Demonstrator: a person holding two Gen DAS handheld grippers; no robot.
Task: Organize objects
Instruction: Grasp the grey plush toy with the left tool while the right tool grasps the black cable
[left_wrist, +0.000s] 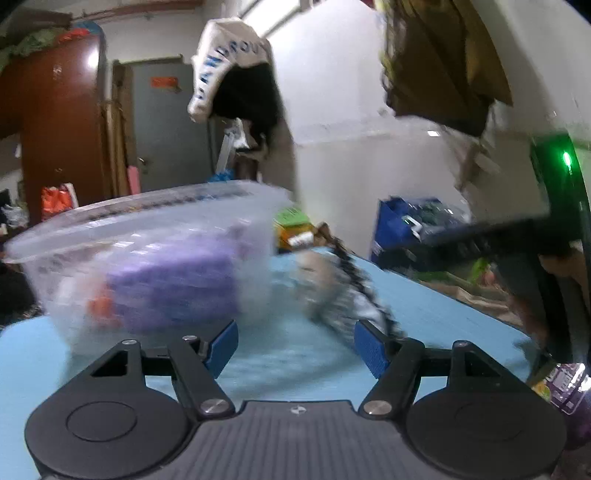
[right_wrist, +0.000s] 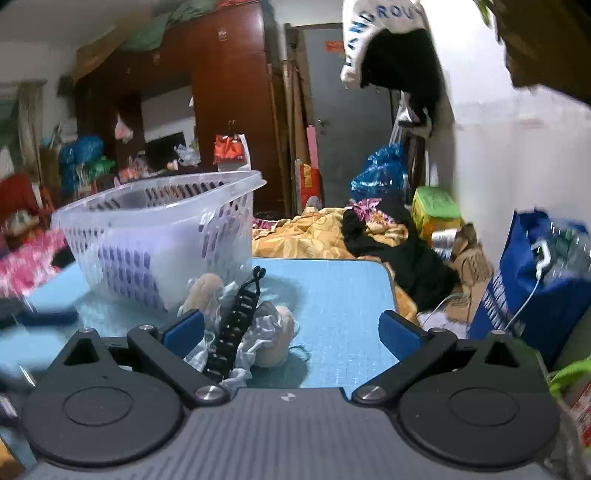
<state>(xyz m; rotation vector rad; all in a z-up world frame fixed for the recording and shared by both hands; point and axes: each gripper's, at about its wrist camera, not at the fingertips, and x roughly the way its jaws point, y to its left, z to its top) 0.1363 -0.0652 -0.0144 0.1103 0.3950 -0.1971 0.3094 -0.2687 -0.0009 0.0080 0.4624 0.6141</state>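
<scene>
A clear perforated plastic basket stands on the blue table, with a purple pack and something orange inside. Beside it lies a crumpled clear bag with beige round items and a black ridged strap across it. My left gripper is open, just in front of the basket, with only bare table between its fingers. My right gripper is open wide. The bag pile lies between its fingers, close to the left pad, and nothing presses on it.
A blue bag stands off the table's right side. Orange bedding and dark clothes lie past the far edge, next to a green box. A purple packet shows at the lower right. The left view is motion-blurred.
</scene>
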